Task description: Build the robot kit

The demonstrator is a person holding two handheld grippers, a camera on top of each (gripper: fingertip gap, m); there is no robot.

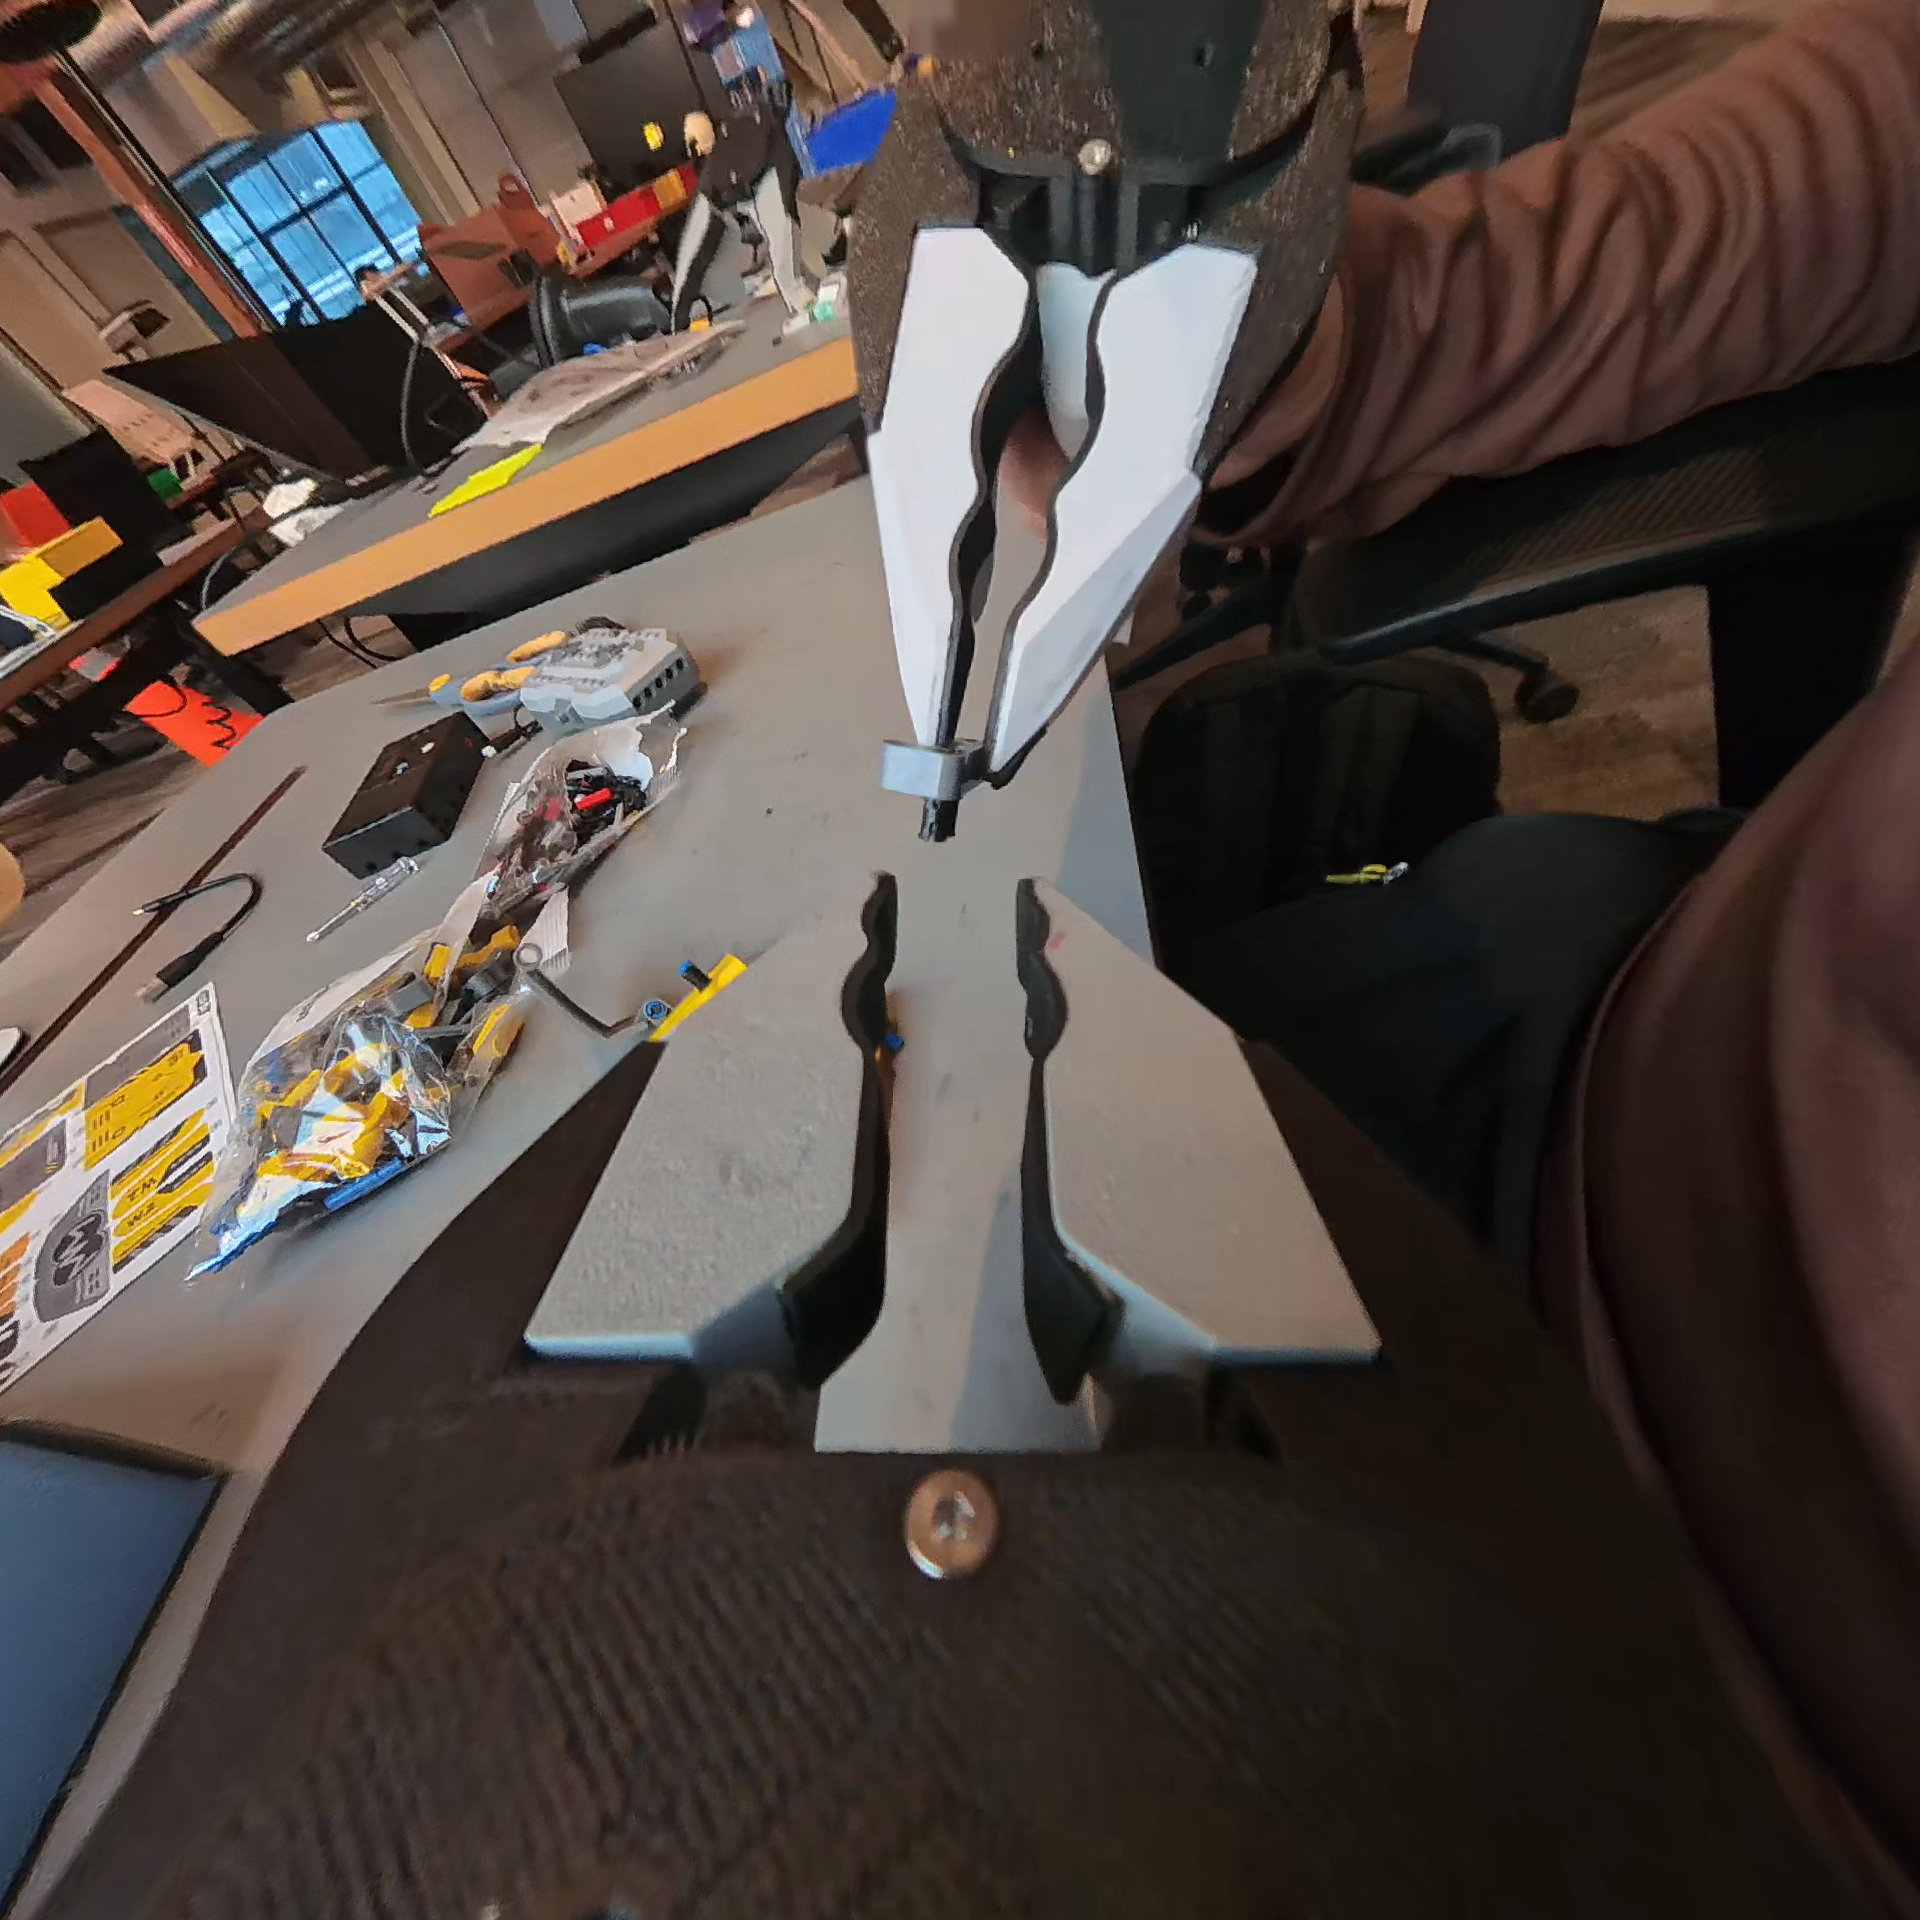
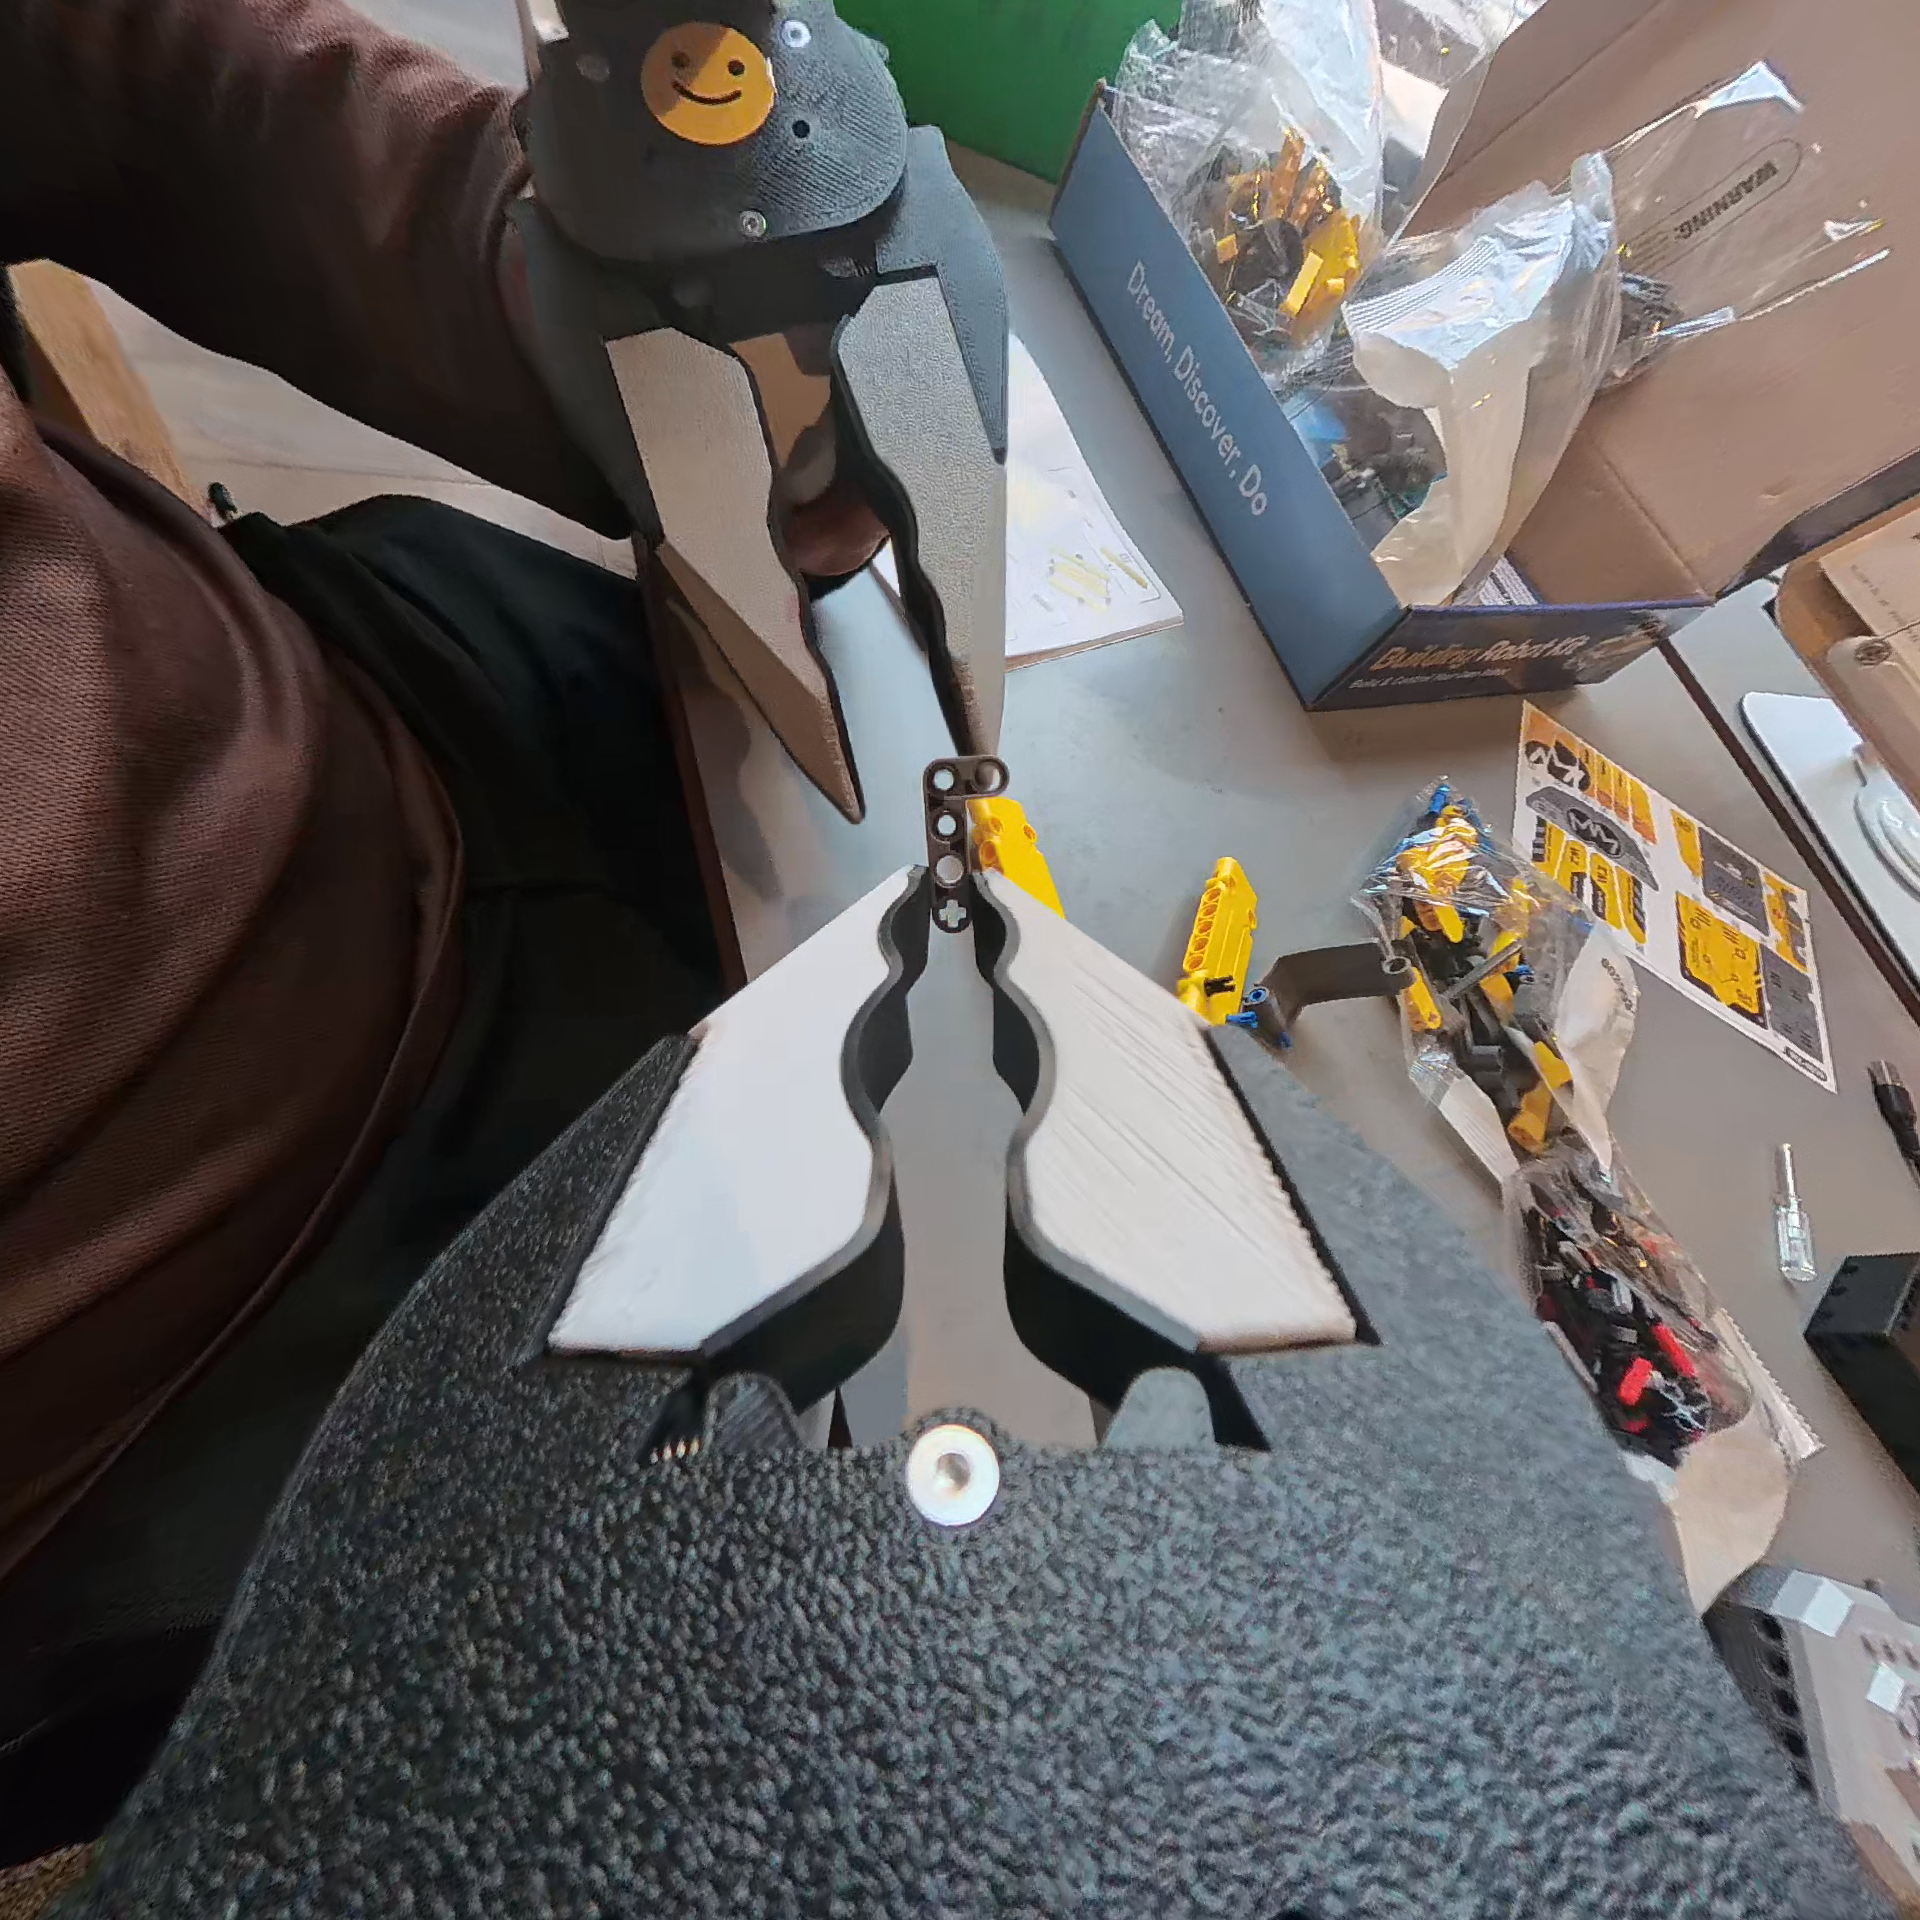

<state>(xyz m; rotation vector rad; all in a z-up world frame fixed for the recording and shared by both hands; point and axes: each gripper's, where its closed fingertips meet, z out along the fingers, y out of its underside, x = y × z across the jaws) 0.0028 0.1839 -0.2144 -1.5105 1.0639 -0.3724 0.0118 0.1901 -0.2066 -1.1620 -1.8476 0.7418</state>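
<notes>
Right gripper (image 2: 951, 883) pinches a small perforated beam (image 2: 953, 831); left gripper (image 1: 951, 894), spread and empty, faces it just apart above the grey table (image 1: 790, 623).

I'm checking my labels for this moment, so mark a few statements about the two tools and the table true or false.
1. The right tool is shut on a small dark part with holes. True.
2. The left tool grips a yellow brick. False: its jaws stand apart with nothing between them.
3. A clear bag of yellow parts lies on the grey table. True.
4. The blue box is closed. False: it is open, with bags of parts inside.
</notes>
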